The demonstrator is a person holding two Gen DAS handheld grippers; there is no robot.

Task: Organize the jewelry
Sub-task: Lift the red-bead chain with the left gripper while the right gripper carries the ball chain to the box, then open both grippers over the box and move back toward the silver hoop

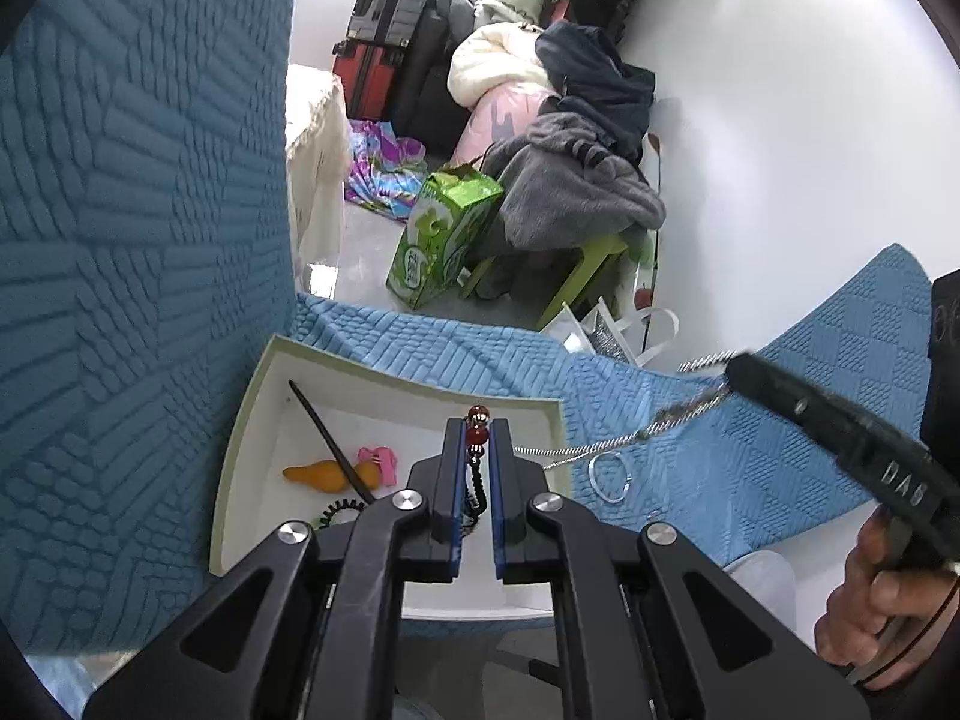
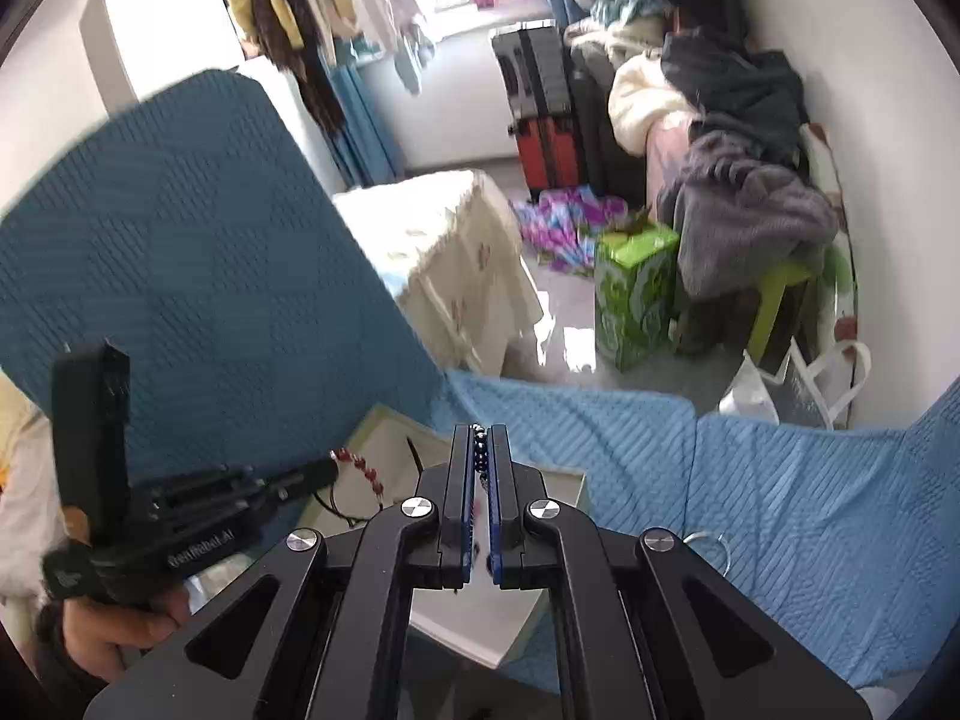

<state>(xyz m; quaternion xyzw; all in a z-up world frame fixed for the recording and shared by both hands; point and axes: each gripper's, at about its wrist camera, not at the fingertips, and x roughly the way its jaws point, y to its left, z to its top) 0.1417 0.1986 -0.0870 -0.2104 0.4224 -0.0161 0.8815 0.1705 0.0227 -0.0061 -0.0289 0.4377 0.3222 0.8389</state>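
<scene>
- Cluttered bedroom behind; blue quilted cover (image 1: 690,420) as work surface, white tray (image 1: 384,384) with pale green rim resting on it.
- Left gripper (image 1: 478,438) clamped on red-and-dark beaded bracelet (image 1: 478,429), held above the tray interior; beads protruding past the tips.
- Right gripper (image 2: 480,450) pinched shut on a silver chain (image 1: 600,450); in the left view, slack trailing across the cover toward the tray's right edge.
- Already in tray: orange piece (image 1: 327,477), pink piece (image 1: 379,461), dark stick (image 1: 330,441).
- Clear ring (image 1: 609,477) lying loose on the cover just right of the tray.
- Risk: trailing chain snagging the tray rim or the quilt texture, then tugging the tray or slipping from the pinch.
- Risk: chain dragging the clear ring off its spot.
- Risk: both grippers close together over one tray; tangling chain with bracelet, or collision.
- Risk: bracelet gripped on round beads, likely to roll out and land off-tray.
</scene>
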